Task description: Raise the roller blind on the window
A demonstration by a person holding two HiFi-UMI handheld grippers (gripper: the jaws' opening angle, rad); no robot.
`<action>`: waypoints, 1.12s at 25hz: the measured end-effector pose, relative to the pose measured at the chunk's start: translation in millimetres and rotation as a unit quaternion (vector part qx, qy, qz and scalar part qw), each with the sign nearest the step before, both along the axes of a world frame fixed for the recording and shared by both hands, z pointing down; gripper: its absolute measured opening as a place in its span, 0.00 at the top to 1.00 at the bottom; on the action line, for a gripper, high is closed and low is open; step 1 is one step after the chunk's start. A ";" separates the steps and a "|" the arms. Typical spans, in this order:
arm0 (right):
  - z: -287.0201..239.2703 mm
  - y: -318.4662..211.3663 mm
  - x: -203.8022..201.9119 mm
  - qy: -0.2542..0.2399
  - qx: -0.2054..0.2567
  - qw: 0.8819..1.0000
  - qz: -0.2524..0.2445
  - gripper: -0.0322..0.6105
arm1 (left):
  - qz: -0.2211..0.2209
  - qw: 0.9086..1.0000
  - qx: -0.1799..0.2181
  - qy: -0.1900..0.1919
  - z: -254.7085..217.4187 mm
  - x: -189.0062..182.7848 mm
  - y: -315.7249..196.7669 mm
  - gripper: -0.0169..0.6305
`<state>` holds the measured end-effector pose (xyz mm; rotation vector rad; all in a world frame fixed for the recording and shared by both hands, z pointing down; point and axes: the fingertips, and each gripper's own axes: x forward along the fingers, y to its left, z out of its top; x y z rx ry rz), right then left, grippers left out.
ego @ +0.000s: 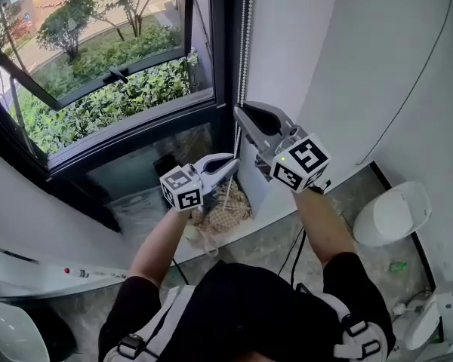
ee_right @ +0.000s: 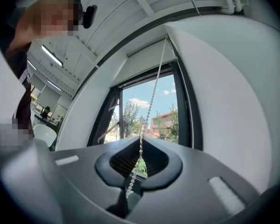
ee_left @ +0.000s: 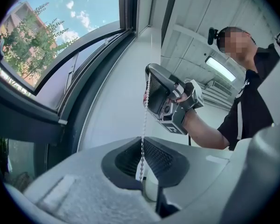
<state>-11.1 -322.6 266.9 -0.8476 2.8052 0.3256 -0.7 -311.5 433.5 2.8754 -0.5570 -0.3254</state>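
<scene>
left gripper [ego: 232,163]: closed on the bead chain [ego: 246,44], low down.
right gripper [ego: 239,113]: closed on the same chain, higher up.
chain: hangs beside the window [ego: 106,74]; top end cut off.
blind [ee_right: 147,62]: high at the window top, hard to see.

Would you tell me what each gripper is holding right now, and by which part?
Both hold the blind's bead chain. The right gripper is shut on it higher up; the left gripper is shut on a lower stretch of it.
</scene>
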 end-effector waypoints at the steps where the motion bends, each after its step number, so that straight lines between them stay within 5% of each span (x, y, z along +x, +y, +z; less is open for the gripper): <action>1: 13.6 -0.2 -1.5 0.010 -0.008 1.000 0.002 0.93 | -0.001 1.000 -0.013 -0.010 13.5 -0.4 -0.4 0.95; 5: 84.3 1.4 -6.6 0.069 -0.050 0.996 0.007 0.93 | 0.005 0.994 -0.067 -0.087 83.1 3.6 6.7 0.95; 9: 154.2 4.0 -3.7 0.104 -0.106 0.989 0.008 0.93 | 0.024 0.979 -0.090 -0.183 146.6 2.5 25.6 0.94; 11: 166.3 6.8 0.5 0.100 -0.120 0.988 0.007 0.94 | 0.030 0.977 -0.086 -0.193 151.8 -1.4 31.5 0.84; 15: 165.5 7.6 5.2 0.100 -0.123 0.987 0.004 0.94 | 0.008 0.989 -0.063 -0.130 105.1 -20.2 17.2 0.78; 20: 164.8 7.9 7.6 0.081 -0.134 0.988 -0.001 0.93 | -0.025 1.000 0.009 -0.017 -12.6 -44.3 -8.0 0.78; 28: 164.0 13.7 1.8 0.091 -0.130 0.987 -0.007 0.93 | 0.018 0.995 0.095 0.020 -133.0 -18.0 -14.4 0.78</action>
